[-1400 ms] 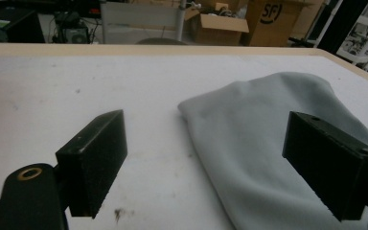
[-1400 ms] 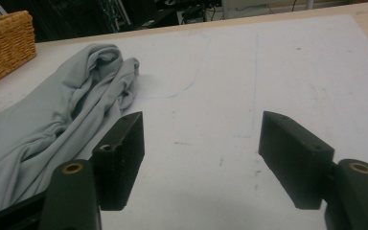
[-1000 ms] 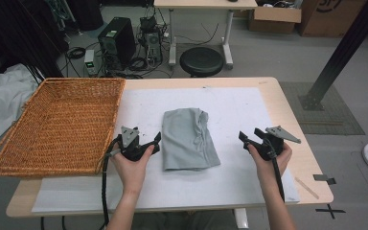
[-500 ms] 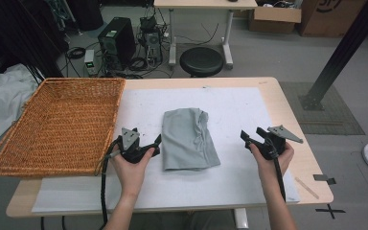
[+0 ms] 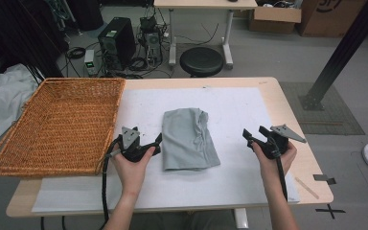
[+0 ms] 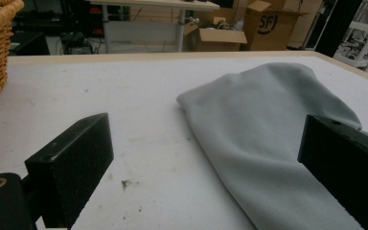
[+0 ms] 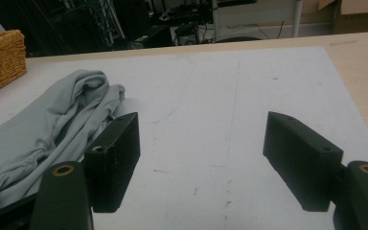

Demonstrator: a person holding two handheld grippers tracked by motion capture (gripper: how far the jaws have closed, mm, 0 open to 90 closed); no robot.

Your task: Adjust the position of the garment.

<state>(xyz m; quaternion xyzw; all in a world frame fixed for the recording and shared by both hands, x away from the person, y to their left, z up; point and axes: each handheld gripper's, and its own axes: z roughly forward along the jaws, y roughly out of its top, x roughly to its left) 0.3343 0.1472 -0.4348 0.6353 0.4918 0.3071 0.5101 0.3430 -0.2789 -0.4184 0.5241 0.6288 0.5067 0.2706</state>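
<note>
A grey cloth (image 5: pixel 189 139), loosely folded, lies in the middle of the white mat (image 5: pixel 230 105). My left gripper (image 5: pixel 153 145) rests at the cloth's left edge, held in a hand. In the left gripper view its jaws stand wide apart, so the left gripper (image 6: pixel 206 163) is open, and the cloth (image 6: pixel 268 134) reaches under its right jaw without being pinched. My right gripper (image 5: pixel 255 136) sits on the mat to the right of the cloth, a gap away from it. The right gripper (image 7: pixel 201 158) is open over bare mat, with the cloth (image 7: pixel 43 129) off to its left.
A large wicker basket (image 5: pixel 57 124) takes up the table's left side, close to my left hand. A wooden stick (image 5: pixel 306 187) lies near the right front corner. Beyond the far edge stand a black stool (image 5: pixel 202 61), a computer tower (image 5: pixel 117 45) and cardboard boxes (image 5: pixel 273 19).
</note>
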